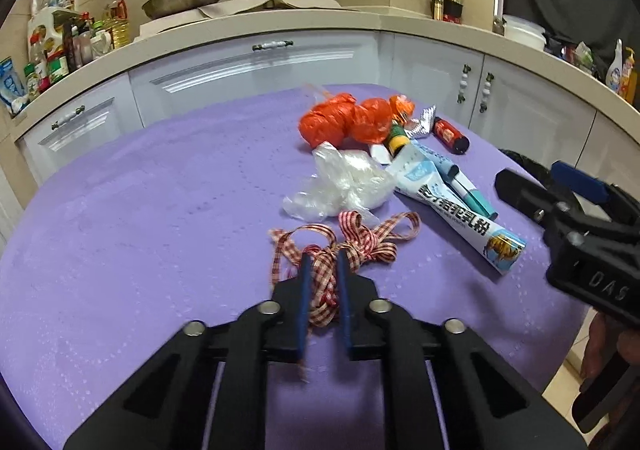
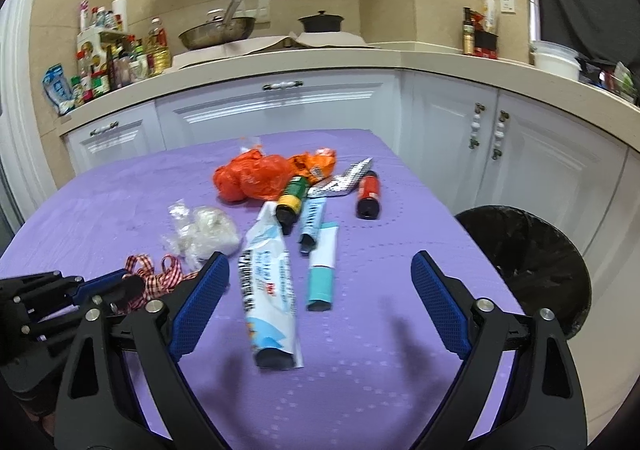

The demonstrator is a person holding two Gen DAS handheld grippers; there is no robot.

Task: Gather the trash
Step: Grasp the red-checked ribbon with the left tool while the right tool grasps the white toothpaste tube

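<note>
Left gripper clamped on ribbon; right gripper spread wide over the table.

Purple table fills both views, white cabinets behind. Black-lined bin sits off its right edge, near side. Trash is heaped right of centre: orange plastic bag at the far end, clear crumpled wrap nearer, long white-and-blue packet lying toward the near edge, teal tube just right of it, red-black bottle apart on the far right. Left gripper pinches the red checked ribbon at the near left of the heap. Right gripper is released, nothing between its pads.
</note>
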